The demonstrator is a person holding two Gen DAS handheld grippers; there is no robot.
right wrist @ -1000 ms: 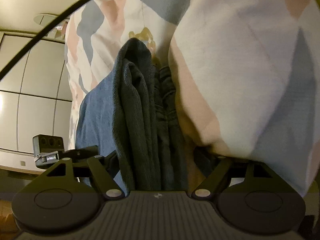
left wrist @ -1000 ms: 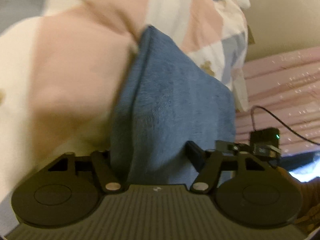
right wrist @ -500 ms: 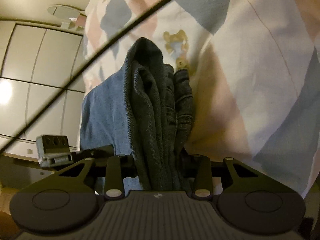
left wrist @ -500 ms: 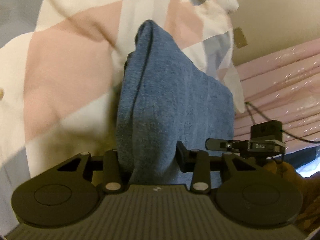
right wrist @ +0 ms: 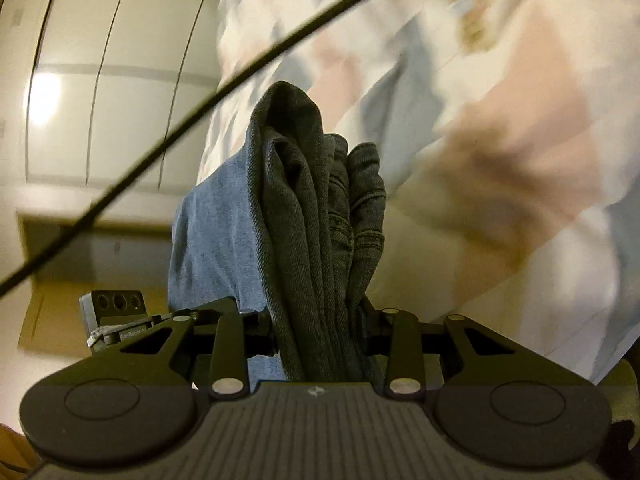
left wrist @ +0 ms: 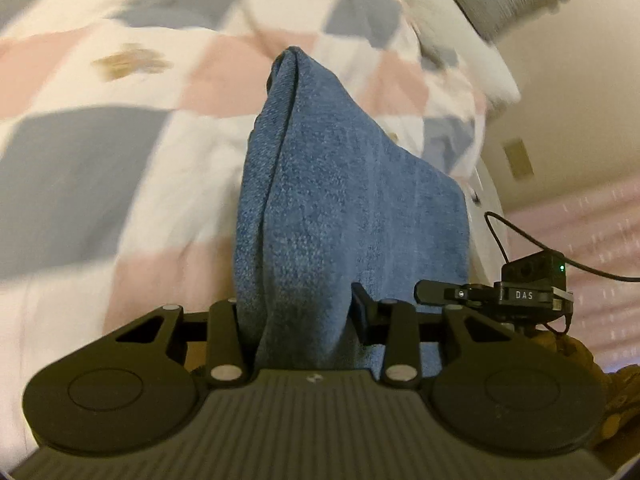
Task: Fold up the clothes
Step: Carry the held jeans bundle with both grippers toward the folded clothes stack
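Each tool [left wrist: 298, 320] [right wrist: 320, 328] clamps bunched jeans [left wrist: 340, 200] hiding its fingertips.

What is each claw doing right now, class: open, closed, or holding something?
Left claw: closed on the blue denim garment, folded edge pinched.
Right claw: closed on the same garment's bunched dark layers.

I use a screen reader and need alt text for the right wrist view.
The right tool is shut on a bunched fold of blue denim jeans, held above a checked pink, grey and white quilt. A black cable crosses the upper left.
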